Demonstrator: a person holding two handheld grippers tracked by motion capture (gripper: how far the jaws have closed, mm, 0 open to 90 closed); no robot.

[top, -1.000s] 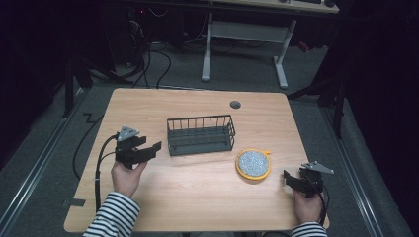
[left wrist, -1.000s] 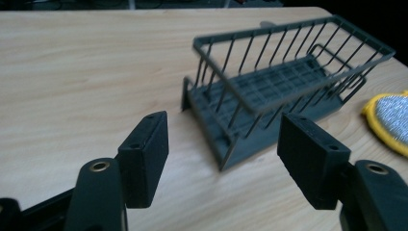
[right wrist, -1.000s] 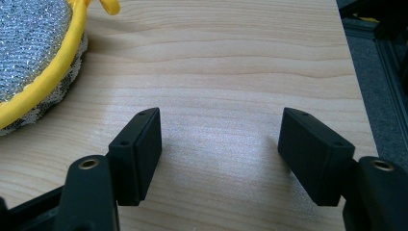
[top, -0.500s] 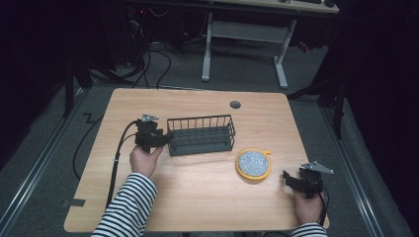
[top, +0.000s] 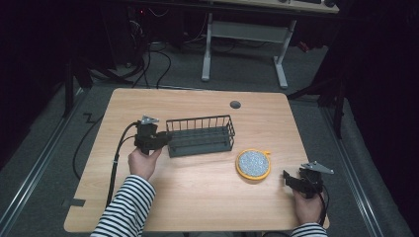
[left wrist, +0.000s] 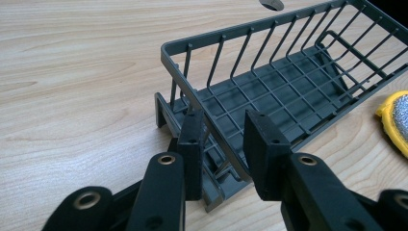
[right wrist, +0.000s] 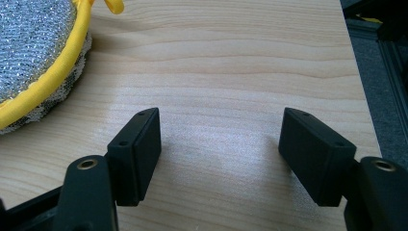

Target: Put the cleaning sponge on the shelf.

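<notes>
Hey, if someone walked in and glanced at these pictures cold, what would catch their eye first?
Probably the dark wire basket in the middle of the wooden table, with the left gripper at its near-left end, jaws straddling the end rim with a gap between them. Next, the round yellow-rimmed scouring pad with its glittery silver face, lying to the right of the basket. The right gripper rests wide open over bare wood near the table's right edge.

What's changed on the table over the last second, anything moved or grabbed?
The left gripper moved forward and to the right, up to the left end of the wire basket, and its jaws now straddle that end's rim, not yet clamped. The basket, the round scrubber and the open right gripper stayed put.
</notes>
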